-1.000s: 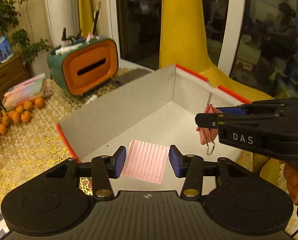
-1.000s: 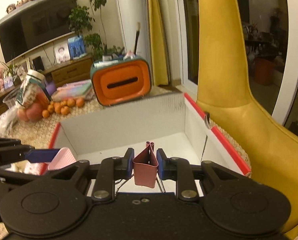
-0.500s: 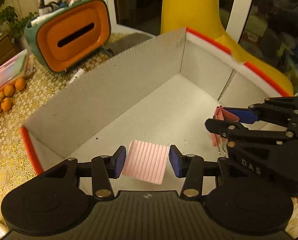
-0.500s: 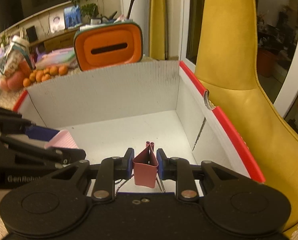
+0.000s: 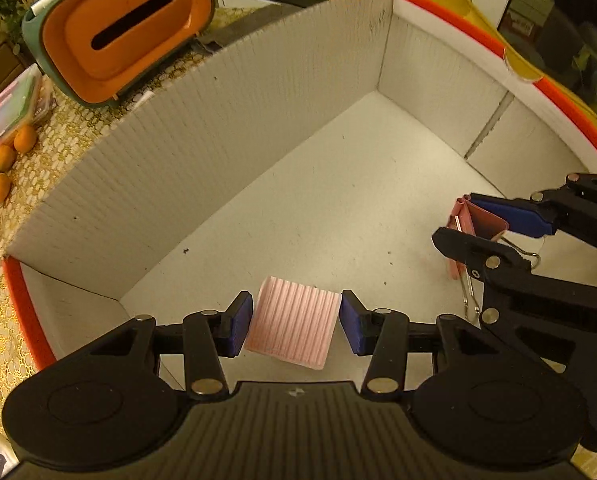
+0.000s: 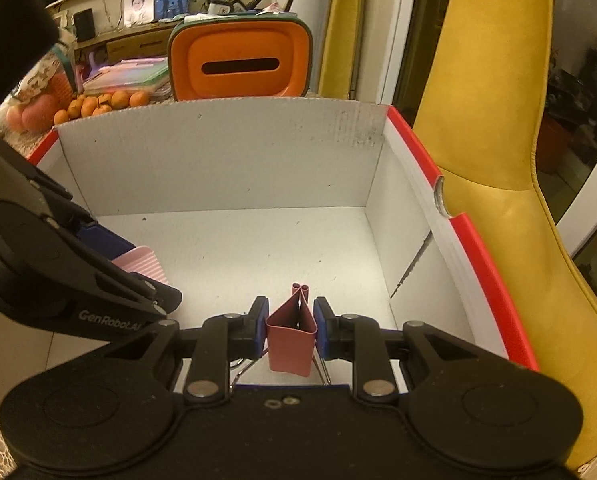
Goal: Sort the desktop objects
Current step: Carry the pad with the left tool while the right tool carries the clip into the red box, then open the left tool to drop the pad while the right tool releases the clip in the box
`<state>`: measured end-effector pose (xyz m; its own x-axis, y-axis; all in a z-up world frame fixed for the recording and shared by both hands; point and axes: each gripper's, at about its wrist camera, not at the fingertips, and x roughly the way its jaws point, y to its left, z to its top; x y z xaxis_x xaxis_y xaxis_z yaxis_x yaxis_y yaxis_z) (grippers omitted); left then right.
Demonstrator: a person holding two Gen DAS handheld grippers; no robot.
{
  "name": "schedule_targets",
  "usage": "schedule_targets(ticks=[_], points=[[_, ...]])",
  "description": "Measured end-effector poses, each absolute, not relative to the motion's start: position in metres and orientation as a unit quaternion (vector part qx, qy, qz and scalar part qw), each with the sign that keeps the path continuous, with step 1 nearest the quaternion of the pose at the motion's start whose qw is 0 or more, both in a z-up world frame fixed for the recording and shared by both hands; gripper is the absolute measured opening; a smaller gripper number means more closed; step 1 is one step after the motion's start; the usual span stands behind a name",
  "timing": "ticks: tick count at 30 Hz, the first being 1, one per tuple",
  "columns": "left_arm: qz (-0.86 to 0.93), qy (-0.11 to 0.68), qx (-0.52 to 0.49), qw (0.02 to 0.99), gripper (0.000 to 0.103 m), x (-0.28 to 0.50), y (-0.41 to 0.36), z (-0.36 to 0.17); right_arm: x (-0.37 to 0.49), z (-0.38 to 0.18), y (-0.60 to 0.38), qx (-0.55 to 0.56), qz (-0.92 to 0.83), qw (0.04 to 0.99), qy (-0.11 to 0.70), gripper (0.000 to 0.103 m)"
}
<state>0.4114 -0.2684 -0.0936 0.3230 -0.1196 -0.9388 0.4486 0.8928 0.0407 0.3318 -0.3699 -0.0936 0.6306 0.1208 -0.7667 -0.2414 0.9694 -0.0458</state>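
Inside the white corrugated box (image 5: 226, 152), in the left wrist view: left gripper (image 5: 296, 326) low over the floor, blue pads closed on the sides of a pink ribbed pad (image 5: 292, 326), held flat and slightly tilted; whether its lower edge touches the floor, impossible to tell. Off to the right, right gripper (image 5: 472, 226) pinching a pink binder clip (image 5: 468, 224), wire handles dangling beneath. Main risk here, by judgement: the two grippers near each other in the same corner, so a knock between them on release or withdrawal; also the light pad sticking to one finger and sliding sideways instead of dropping flat. Beyond the far wall, an orange-fronted tissue box (image 5: 118, 28) with a dark slot, small oranges (image 5: 2, 172) on the patterned cloth at left, none of it in the path. Over the near edge of the same box (image 6: 226, 160), in the right wrist view: right gripper (image 6: 290, 330) shut on the clip (image 6: 290, 340), rolled edge pointing forward, silver handles trailing back under the fingers. Likely trouble: handles snagging on a finger at opening, or the clip springing and skidding across the smooth floor. Left gripper (image 6: 118, 256) at the left with the ribbed pad (image 6: 144, 262) showing past it. To the right, red-edged wall with a notch (image 6: 440, 196) and a yellow chair (image 6: 498, 140) behind, close enough to catch an outward swing. Floor ahead bare, nothing blocking either drop.
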Motion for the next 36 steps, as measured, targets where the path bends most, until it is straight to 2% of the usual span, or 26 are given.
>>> schedule_targets(ticks=[2, 10, 13, 29, 33, 36], points=[[-0.181, 0.556, 0.153, 0.797, 0.047, 0.411, -0.269, -0.095, 0.333, -0.094, -0.369, -0.074, 0.103, 0.899, 0.419, 0.023], [-0.186, 0.542, 0.136, 0.809, 0.047, 0.405, -0.260, -0.089, 0.332, -0.091, -0.373, -0.070, 0.101, 0.901, 0.417, 0.038], [-0.186, 0.531, 0.120, 0.818, 0.047, 0.398, -0.254, -0.083, 0.328, -0.085, -0.377, -0.065, 0.100, 0.904, 0.412, 0.040], [-0.194, 0.419, 0.056, 0.885, 0.047, 0.328, -0.232, -0.022, 0.279, -0.048, -0.372, -0.062, 0.126, 0.917, 0.372, 0.052], [-0.191, 0.391, 0.042, 0.899, 0.061, 0.308, -0.220, -0.010, 0.266, -0.038, -0.372, -0.064, 0.126, 0.923, 0.359, 0.058], [-0.190, 0.372, 0.035, 0.908, 0.061, 0.295, -0.210, 0.000, 0.253, -0.031, -0.370, -0.063, 0.129, 0.927, 0.347, 0.063]])
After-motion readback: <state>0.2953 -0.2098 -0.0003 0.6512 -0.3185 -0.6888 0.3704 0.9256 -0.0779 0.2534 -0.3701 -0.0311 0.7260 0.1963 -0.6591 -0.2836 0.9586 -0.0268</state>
